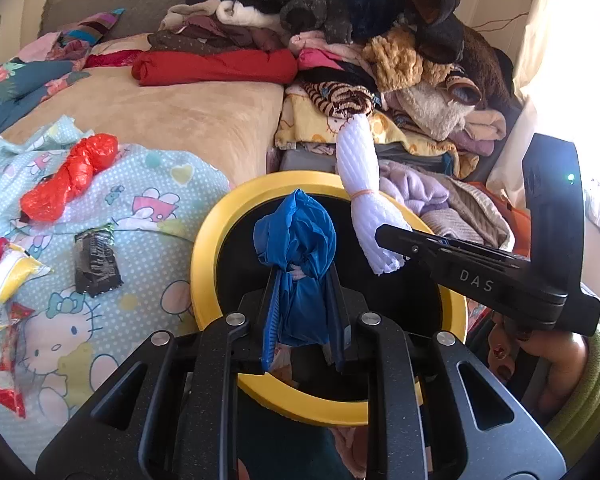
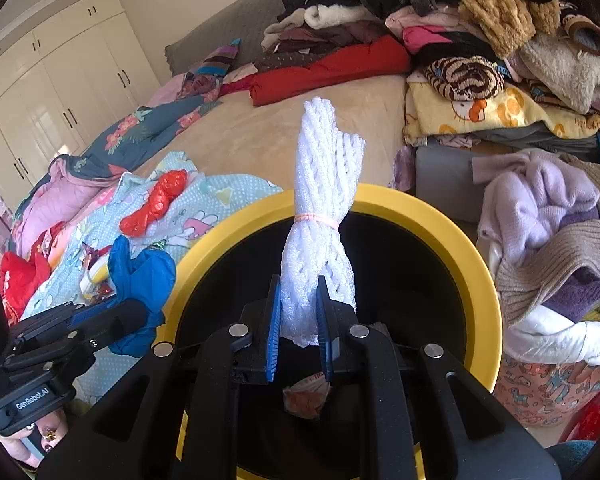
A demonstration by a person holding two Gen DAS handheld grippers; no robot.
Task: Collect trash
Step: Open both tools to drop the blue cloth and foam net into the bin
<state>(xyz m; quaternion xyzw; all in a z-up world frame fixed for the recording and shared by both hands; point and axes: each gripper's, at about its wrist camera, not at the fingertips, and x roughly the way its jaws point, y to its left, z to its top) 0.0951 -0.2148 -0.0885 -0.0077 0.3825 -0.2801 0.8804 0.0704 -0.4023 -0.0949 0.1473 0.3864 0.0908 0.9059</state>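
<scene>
My left gripper (image 1: 302,312) is pinched tight on a crumpled blue plastic bag (image 1: 296,240), the blue pads nearly together with the bag bunched up above them. My right gripper (image 2: 299,312) is clamped the same way on a bundle of white foam fruit netting (image 2: 324,200), which stands upright from the jaws and is bound at its waist by a thin pink rubber band (image 2: 316,218). Both loads hang directly over the mouth of the yellow-rimmed bin (image 1: 204,248), whose black inside fills the space under and just ahead of both pairs of fingers. Down in the bin, below my right jaws, lies a crumpled wrapper (image 2: 306,394). In the left view my right hand (image 1: 548,356) shows at the lower right, with a green sleeve cuff (image 1: 588,392) behind it.

To the left of the bin, on a pale blue cartoon-print sheet (image 1: 140,208), more trash lies loose: a dark snack wrapper (image 1: 96,264) nearest, a yellow and white packet (image 1: 8,280) and a red and white wrapper (image 1: 10,368) further left, and a twisted red plastic bag (image 1: 72,176) beyond them. Ahead of that stretches a tan blanket (image 1: 172,120) and a folded red cloth (image 1: 216,66). Furthest off, ahead and to the right, rises a heap of clothes (image 1: 380,40), and white wardrobe doors (image 2: 60,100) stand at the far left
</scene>
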